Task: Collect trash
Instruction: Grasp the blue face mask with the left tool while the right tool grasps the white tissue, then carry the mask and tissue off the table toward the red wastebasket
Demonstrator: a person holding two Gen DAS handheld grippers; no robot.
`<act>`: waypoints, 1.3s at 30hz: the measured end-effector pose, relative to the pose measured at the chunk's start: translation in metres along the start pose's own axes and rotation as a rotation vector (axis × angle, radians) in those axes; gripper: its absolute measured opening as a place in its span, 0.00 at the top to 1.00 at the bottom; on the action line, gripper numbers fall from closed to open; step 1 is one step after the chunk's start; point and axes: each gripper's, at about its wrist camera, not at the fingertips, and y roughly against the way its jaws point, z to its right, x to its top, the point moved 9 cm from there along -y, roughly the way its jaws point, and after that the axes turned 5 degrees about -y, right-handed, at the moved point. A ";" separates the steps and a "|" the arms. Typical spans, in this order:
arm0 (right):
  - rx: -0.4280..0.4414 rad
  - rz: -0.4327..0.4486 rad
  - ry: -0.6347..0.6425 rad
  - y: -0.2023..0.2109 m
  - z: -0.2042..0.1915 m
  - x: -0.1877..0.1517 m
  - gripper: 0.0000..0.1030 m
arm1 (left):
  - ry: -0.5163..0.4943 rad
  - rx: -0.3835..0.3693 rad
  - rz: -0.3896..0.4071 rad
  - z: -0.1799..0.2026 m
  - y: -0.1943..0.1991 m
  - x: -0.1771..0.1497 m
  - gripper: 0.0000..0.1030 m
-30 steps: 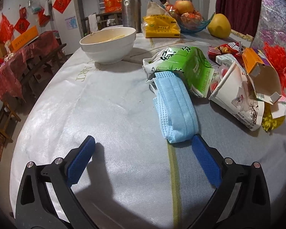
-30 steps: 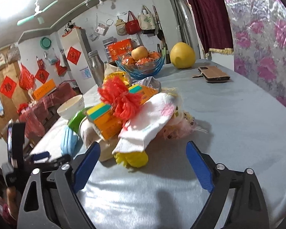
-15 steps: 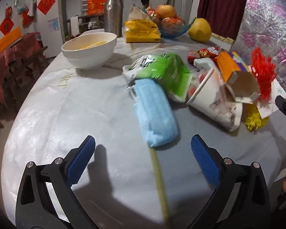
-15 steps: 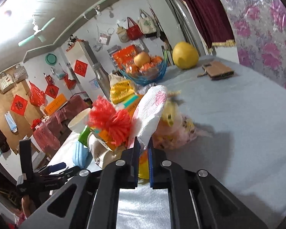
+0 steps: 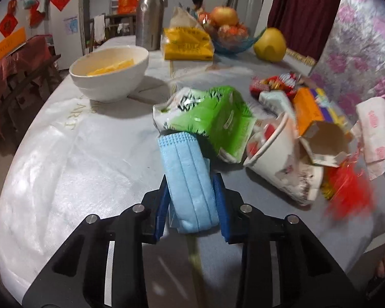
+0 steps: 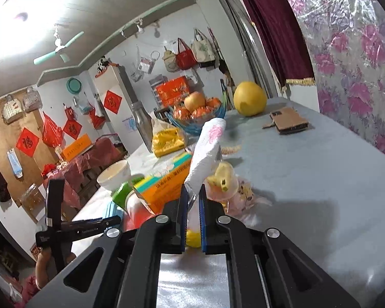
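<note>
A folded blue face mask (image 5: 184,169) lies on the table, its near end between the blue pads of my left gripper (image 5: 191,179), whose jaws are closing tight onto its two sides. My right gripper (image 6: 193,192) is shut on a white wrapper with pink print (image 6: 208,148), which stands up from the jaws above the trash pile. That pile holds a green plastic pack (image 5: 210,113), a tipped paper cup (image 5: 277,159), an open orange carton (image 5: 318,125), a red snack wrapper (image 5: 274,82) and a blurred red tassel (image 5: 346,190).
A white bowl (image 5: 110,71), a steel bottle (image 5: 150,12), a yellow bag (image 5: 187,43), a blue fruit bowl (image 5: 231,33) and a pomelo (image 5: 269,45) stand at the back. A brown phone case (image 6: 287,123) lies at the far right of the table.
My left gripper went from wide open to closed on the mask. My right gripper shut on the white wrapper and has lifted it a little; the red tassel dropped off it.
</note>
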 end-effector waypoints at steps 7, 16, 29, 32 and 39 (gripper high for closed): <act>0.021 0.011 0.016 0.011 -0.010 0.003 0.94 | -0.016 -0.038 0.092 0.007 0.039 -0.004 0.67; 0.050 0.052 0.010 0.047 -0.021 0.012 0.96 | -0.043 -0.086 0.166 0.029 0.080 -0.005 0.67; 0.019 0.153 0.047 0.135 -0.027 0.014 0.96 | -0.124 -0.196 0.289 0.082 0.155 -0.014 0.67; -0.003 0.165 0.030 0.157 -0.013 0.008 0.96 | -0.146 -0.226 0.287 0.102 0.161 -0.020 0.67; -0.096 0.179 -0.017 0.213 0.042 -0.010 0.97 | -0.245 -0.321 0.257 0.170 0.165 -0.042 0.67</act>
